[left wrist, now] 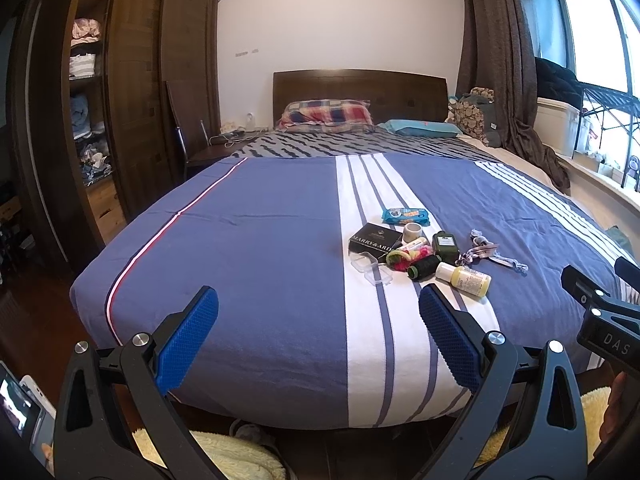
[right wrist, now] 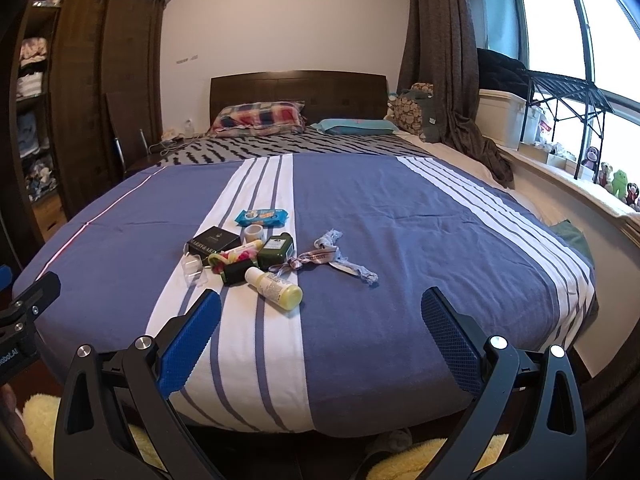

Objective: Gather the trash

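A cluster of small items lies on the blue and white striped bedspread (left wrist: 260,240): a blue wet-wipe pack (left wrist: 405,216) (right wrist: 262,217), a black box (left wrist: 374,241) (right wrist: 214,240), a tape roll (left wrist: 412,233), a dark green bottle (left wrist: 445,246) (right wrist: 276,246), a yellow bottle (left wrist: 464,278) (right wrist: 275,288), clear plastic lids (left wrist: 370,268) (right wrist: 195,269), a black spool (left wrist: 423,267) and frayed fabric strips (left wrist: 488,252) (right wrist: 340,258). My left gripper (left wrist: 318,332) is open and empty at the foot of the bed, short of the items. My right gripper (right wrist: 320,334) is open and empty, right of them.
A wooden wardrobe (left wrist: 132,92) with open shelves stands at the left. Pillows (left wrist: 326,116) and a headboard are at the far end. A curtain (left wrist: 508,80), a storage box and a rack line the window sill at right. Yellow fluffy slippers (right wrist: 44,420) lie on the floor below.
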A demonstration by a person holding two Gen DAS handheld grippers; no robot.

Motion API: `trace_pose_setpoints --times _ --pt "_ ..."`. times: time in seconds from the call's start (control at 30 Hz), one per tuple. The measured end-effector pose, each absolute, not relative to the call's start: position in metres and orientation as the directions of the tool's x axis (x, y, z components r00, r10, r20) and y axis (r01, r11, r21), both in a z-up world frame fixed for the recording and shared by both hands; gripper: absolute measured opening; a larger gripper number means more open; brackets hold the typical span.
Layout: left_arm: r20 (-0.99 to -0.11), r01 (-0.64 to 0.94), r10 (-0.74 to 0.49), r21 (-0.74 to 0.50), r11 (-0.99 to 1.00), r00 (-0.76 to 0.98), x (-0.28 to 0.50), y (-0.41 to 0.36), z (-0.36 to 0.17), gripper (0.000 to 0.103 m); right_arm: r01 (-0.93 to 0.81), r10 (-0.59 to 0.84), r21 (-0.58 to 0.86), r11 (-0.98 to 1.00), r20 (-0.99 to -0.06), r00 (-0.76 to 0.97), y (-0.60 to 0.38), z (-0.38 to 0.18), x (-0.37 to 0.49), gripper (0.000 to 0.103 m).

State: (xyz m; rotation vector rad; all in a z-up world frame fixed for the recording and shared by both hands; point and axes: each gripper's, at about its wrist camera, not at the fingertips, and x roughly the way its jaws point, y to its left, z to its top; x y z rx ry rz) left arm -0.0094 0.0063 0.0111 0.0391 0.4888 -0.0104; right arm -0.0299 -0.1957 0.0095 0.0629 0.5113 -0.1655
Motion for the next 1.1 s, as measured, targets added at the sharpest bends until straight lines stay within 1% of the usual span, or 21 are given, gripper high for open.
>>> trace_pose_setpoints --times 0.67,1.1 --pt "-0.460 0.022 -0.003 0.035 0.999 0.888 -0.0154 0.0044 0.0134 0.095 0.172 -0.142 0.016 0.985 -0.487 0.861 -0.1932 0.0118 -0.0318 0.100" --pt "-0.471 0.022 -0.004 0.033 0.999 0.882 -0.0101 0.0079 0.0112 0.095 0.167 -0.140 0.010 0.986 -0.499 0.855 -0.1904 0.0105 -0.0287 0.100"
